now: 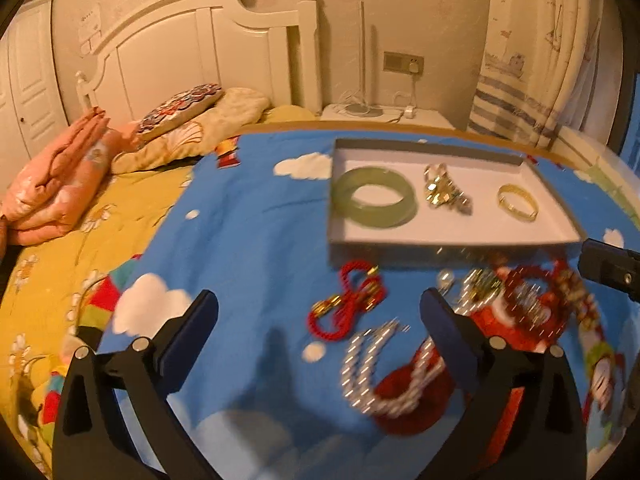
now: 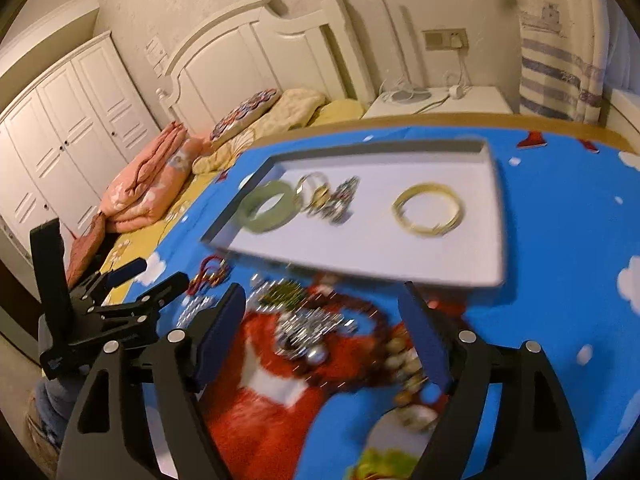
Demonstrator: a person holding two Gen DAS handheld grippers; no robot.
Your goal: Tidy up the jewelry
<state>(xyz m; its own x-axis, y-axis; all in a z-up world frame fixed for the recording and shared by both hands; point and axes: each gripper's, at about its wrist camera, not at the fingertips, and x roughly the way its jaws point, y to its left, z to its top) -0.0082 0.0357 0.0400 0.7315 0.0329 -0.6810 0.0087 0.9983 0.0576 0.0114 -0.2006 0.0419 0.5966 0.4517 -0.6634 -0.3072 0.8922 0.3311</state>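
A shallow white tray (image 1: 452, 236) lies on the blue cartoon blanket. It holds a green jade bangle (image 1: 374, 196), a gold and silver cluster (image 1: 444, 192) and a gold bangle (image 1: 517, 202). In front of it lie a red cord bracelet (image 1: 348, 304), a silver bead necklace (image 1: 372, 368) and a heap of red beads (image 1: 536, 300). My left gripper (image 1: 319, 296) hovers open over the cord bracelet, holding nothing. My right gripper (image 2: 322, 292) is open and empty above the blurred heap of beads and silver (image 2: 316, 324), just short of the tray (image 2: 360, 248).
Folded pink quilts (image 1: 60, 192) and a patterned pillow (image 1: 180, 110) lie at the head of the bed by the white headboard (image 1: 200, 48). A nightstand (image 2: 440, 100), a curtain (image 2: 560, 52) and a wardrobe (image 2: 60, 128) stand behind. A person's leg (image 2: 52, 400) shows low left.
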